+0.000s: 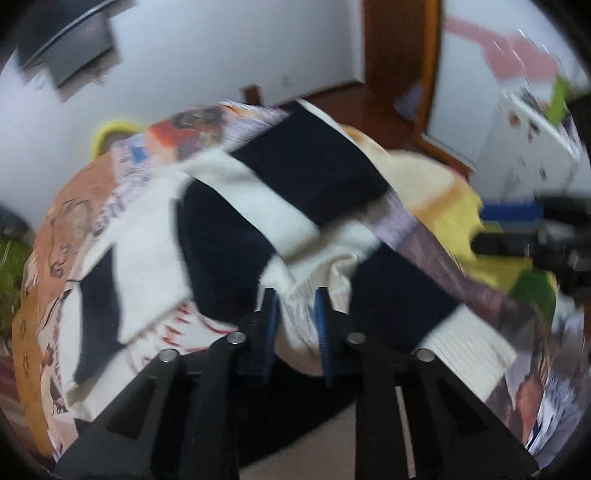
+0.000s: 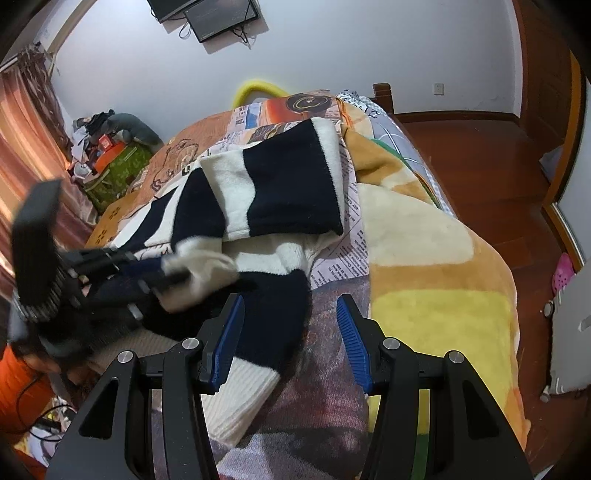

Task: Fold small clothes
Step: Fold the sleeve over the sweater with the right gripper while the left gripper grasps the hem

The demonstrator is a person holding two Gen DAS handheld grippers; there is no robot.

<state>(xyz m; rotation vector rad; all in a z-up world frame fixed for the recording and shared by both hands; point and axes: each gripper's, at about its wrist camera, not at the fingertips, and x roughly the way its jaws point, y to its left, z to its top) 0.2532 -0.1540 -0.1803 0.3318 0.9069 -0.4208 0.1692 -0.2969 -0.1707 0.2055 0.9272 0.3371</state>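
One navy-and-cream striped sweater (image 2: 280, 192) lies spread on the bed (image 2: 436, 306), across the printed newspaper-pattern bedspread (image 2: 343, 258), with an orange-and-yellow blanket (image 2: 424, 236) beside it on the right. Two hand-held grippers in view. Left hand-held gripper (image 1: 295, 314): blue pads sit close together, pinching a bunched cream fold of the sweater between them; fabric bulges out behind the pads. Left wrist view is motion-blurred, so fine detail is unclear. In the right wrist view the same left hand-held gripper (image 2: 173, 277) comes in from the left edge, clamped on that cream bunch, which is pulled up off the navy stripe under it. Right hand-held gripper (image 2: 290, 328): jaws partly apart, holding nothing; the pads touch no cloth that I can tell. Its left pad (image 2: 229, 343) hangs over the navy sleeve end and cream ribbed cuff (image 2: 240, 391); its right pad (image 2: 352, 347) hangs over bare bedspread, just beside the blanket edge. Sweater mass lies ahead and left of the right hand-held gripper. Count: one sweater, one blanket, one bedspread, two wall-mounted dark screens (image 2: 218, 14) at top. Wooden floor (image 2: 491, 162) at right, one pink shoe (image 2: 563, 273) near the wall.
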